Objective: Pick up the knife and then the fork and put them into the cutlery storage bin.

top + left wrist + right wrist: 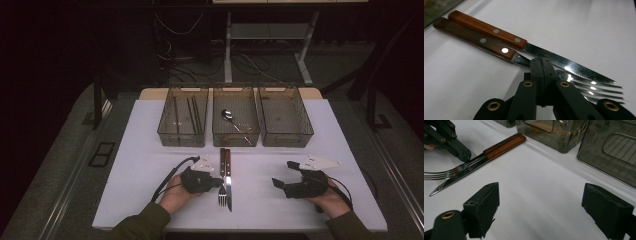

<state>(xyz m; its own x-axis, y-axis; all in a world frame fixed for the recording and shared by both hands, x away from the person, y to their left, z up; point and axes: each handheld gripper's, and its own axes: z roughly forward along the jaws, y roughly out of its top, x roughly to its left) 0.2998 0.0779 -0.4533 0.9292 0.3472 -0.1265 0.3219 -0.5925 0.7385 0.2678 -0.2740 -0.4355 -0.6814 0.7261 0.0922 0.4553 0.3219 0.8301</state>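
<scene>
Mid-table: left gripper (218, 182) closed, empty, tips at fork (222, 186) beside knife (228, 182) | right gripper (282, 175) wide open, empty, bare table (150, 165) around.

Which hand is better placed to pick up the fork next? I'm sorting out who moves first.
Left, probably. The left gripper, jaws shut, sits right at the fork beside the knife. The right gripper, jaws open, rests farther off over bare table.

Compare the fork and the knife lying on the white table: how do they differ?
The fork ends in tines, while the knife ends in a serrated blade. The fork's handle is darker wood; the knife's is redder. The fork lies nearer the left hand-held gripper. Both have riveted wooden handles and lie parallel.
</scene>
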